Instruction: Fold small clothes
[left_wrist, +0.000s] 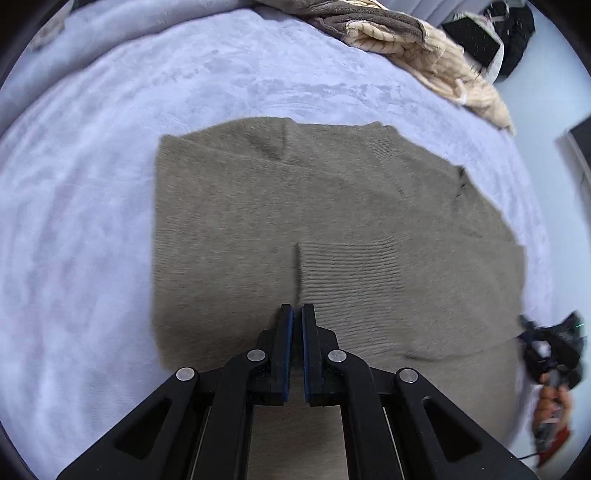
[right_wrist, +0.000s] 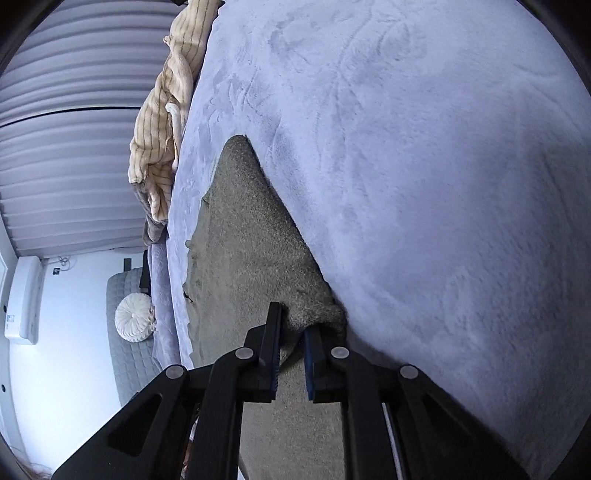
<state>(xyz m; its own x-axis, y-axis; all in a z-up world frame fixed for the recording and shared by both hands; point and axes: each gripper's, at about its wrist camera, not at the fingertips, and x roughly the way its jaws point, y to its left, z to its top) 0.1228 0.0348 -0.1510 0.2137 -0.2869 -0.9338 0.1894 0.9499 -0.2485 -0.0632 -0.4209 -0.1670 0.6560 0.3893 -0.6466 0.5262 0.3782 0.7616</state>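
Knit taupe sweater (left_wrist: 332, 206) on plush blanket (left_wrist: 92, 184), left tool (left_wrist: 297, 314) closed empty, right tool (right_wrist: 293, 325) pinching sweater

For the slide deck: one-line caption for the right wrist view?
Right gripper pinches a corner of the olive knit garment lying on the lavender fleece blanket.

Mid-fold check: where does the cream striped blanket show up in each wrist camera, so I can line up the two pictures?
Left wrist: cream striped blanket lies top right, beyond the olive knit garment.
Right wrist: it hangs at upper left, along the bed's edge.
Shared landmark: the lavender plush bedcover, under both.
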